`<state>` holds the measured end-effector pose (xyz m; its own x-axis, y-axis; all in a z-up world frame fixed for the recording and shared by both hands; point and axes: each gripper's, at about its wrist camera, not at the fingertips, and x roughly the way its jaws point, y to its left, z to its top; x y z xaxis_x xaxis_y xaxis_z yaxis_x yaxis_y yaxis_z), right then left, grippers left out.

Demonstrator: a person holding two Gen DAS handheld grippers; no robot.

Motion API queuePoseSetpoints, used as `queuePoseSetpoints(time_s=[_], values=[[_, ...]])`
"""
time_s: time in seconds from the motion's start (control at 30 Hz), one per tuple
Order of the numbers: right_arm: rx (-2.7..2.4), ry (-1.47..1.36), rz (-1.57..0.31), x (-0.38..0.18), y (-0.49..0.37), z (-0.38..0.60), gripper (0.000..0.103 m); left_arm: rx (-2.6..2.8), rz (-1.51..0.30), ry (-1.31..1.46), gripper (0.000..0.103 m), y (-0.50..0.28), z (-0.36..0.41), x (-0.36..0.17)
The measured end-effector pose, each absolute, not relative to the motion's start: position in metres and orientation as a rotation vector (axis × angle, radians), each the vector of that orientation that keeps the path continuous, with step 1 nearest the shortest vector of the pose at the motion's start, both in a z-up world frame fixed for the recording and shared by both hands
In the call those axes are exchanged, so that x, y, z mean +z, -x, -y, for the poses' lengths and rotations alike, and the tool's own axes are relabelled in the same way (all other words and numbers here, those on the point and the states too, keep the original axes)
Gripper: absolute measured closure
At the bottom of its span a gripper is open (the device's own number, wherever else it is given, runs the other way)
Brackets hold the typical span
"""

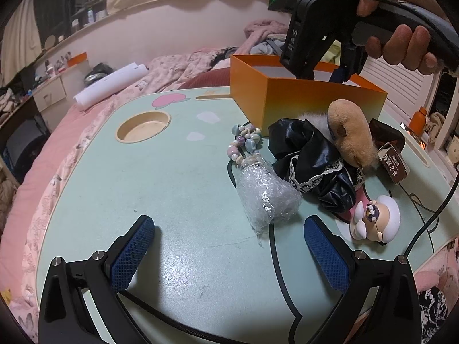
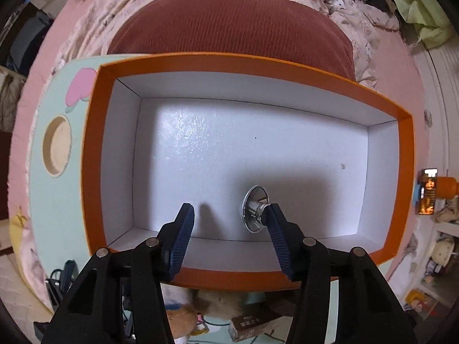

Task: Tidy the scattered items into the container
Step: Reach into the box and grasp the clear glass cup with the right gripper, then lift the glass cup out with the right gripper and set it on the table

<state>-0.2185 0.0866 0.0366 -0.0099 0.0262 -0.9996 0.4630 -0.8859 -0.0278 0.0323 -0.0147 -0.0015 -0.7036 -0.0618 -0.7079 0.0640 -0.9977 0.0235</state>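
Note:
An orange box (image 1: 301, 97) with a white inside stands at the far side of the mint lap table (image 1: 178, 177). Before it lie a bead bracelet (image 1: 246, 140), a bubble-wrapped bundle (image 1: 266, 195), a black lace scrunchie (image 1: 309, 157), a tan plush (image 1: 350, 132), a small brown card box (image 1: 393, 166) and a white figurine (image 1: 375, 218). My left gripper (image 1: 229, 246) is open, low over the table near the bundle. My right gripper (image 2: 229, 226) is open over the box (image 2: 94, 172); a small silver funnel-shaped piece (image 2: 254, 212) lies on the box floor, touching the right fingertip.
A round cup recess (image 1: 143, 127) sits in the table's far left. A black cable (image 1: 424, 223) trails over the table's right edge. Pink bedding (image 1: 71, 132) and a red cushion (image 2: 229, 28) surround the table.

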Motion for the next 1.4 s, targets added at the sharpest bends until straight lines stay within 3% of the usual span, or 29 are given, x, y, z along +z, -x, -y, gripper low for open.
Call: queuePoseSetpoints(time_s=[0.13,0.23,0.37,0.7,0.93,1.13,1.4], values=[[-1.981,-1.989,-0.699,0.022,0.220,-0.082,0.049,-2.838,-0.007,-1.184,0.000,-0.032,0.015,-0.002],[-1.965,-2.006,-0.589,0.017,0.224,-0.088,0.051,-2.840,-0.009,-1.183,0.000,-0.032,0.015,-0.002],[-1.921,-2.025,-0.405,0.012,0.227,-0.104,0.072,-2.841,-0.006,-1.181,0.000,-0.031,0.014,-0.001],[-2.005,-1.943,-0.427,0.014,0.214,-0.114,0.072,-2.842,-0.007,-1.181,0.000,-0.031,0.014,-0.001],[-2.083,-1.745,-0.183,0.078,0.203,-0.144,0.072,-2.842,-0.006,-1.180,0.000,-0.031,0.013,-0.001],[-2.090,-1.547,-0.133,0.116,0.176,-0.154,0.072,-2.843,-0.006,-1.180,0.000,-0.031,0.013,-0.001],[-2.014,-1.558,-0.203,0.072,0.127,-0.169,0.072,-2.843,-0.006,-1.180,0.000,-0.031,0.014,-0.001]])
